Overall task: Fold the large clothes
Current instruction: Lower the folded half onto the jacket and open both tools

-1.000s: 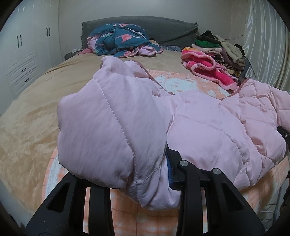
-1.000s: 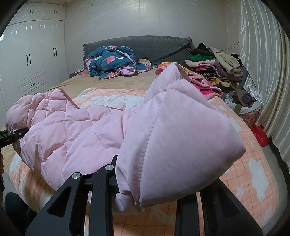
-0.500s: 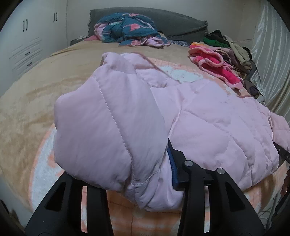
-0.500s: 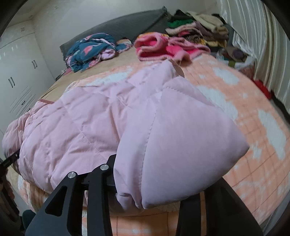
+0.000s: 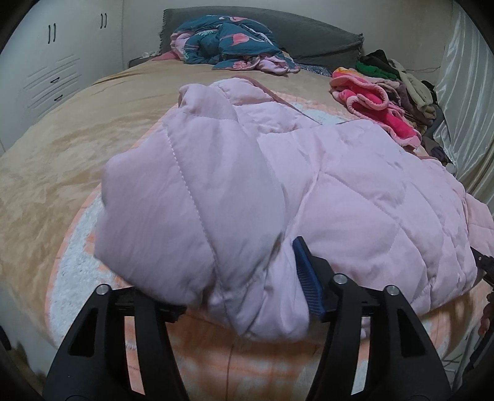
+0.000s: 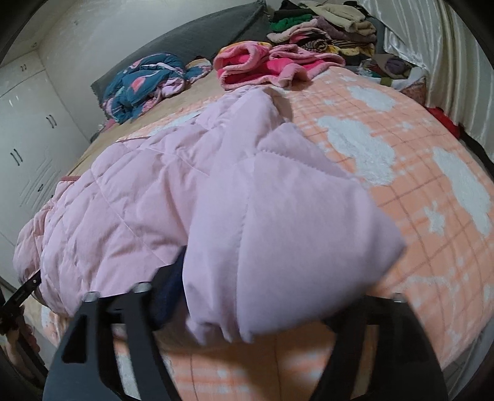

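Observation:
A large pale pink quilted jacket (image 5: pixel 355 191) lies across the near end of the bed; it also shows in the right wrist view (image 6: pixel 148 209). My left gripper (image 5: pixel 244 296) is shut on one bunched corner of the jacket, with a puffy fold draped over its fingers. My right gripper (image 6: pixel 256 305) is shut on the other corner, which hangs over its fingers and hides the fingertips. Both hold the fabric just above the orange-and-white blanket (image 6: pixel 416 172).
A tan bedspread (image 5: pixel 61 160) covers the left of the bed. A teal and pink bundle (image 5: pixel 228 43) lies by the grey headboard (image 5: pixel 321 34). A pink fleece garment (image 5: pixel 373 105) and a clothes pile (image 6: pixel 324 27) sit at the far right, beside the curtain (image 5: pixel 469 101).
Both grippers have tipped downward and carried their jacket corners forward over the bed, and more of the jacket now rests flat on the blanket. Their hold is unchanged.

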Action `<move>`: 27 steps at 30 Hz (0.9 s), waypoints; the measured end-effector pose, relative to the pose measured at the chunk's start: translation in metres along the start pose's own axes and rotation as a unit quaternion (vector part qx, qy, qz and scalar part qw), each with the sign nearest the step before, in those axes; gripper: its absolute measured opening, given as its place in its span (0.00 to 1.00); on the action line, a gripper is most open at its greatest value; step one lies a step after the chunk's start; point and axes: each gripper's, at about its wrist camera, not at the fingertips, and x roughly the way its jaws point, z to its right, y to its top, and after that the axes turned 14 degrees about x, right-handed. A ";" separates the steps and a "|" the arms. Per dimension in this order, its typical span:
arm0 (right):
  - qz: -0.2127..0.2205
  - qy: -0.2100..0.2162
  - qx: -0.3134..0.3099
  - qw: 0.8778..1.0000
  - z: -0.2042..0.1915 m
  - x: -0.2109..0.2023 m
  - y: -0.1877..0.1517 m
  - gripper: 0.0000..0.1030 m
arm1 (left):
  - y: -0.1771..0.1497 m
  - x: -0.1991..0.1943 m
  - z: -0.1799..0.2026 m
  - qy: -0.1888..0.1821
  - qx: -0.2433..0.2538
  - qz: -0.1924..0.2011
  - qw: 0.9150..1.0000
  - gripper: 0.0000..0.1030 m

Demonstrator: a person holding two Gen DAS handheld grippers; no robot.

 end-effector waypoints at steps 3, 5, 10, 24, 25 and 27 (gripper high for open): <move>0.008 -0.007 -0.008 1.000 0.003 -0.013 -0.007 0.86 | -0.004 -0.005 -0.002 0.004 -0.003 -0.001 1.000 0.64; 0.020 -0.020 -0.016 0.999 0.005 -0.024 -0.012 0.93 | -0.007 -0.010 -0.002 0.004 -0.005 -0.002 1.000 0.68; 0.049 -0.033 -0.034 0.998 0.008 -0.055 -0.022 0.94 | -0.012 -0.024 -0.007 0.003 -0.018 -0.003 1.000 0.80; 0.135 0.007 -0.104 0.985 -0.046 -0.135 -0.032 0.96 | 0.001 -0.097 -0.007 0.025 -0.016 0.046 0.998 0.91; 0.138 0.011 -0.111 0.984 -0.051 -0.139 -0.032 0.96 | 0.003 -0.103 -0.005 0.026 -0.013 0.052 0.998 0.91; 0.151 0.021 -0.133 0.979 -0.065 -0.151 -0.036 0.96 | 0.006 -0.111 -0.002 0.027 -0.008 0.062 0.998 0.91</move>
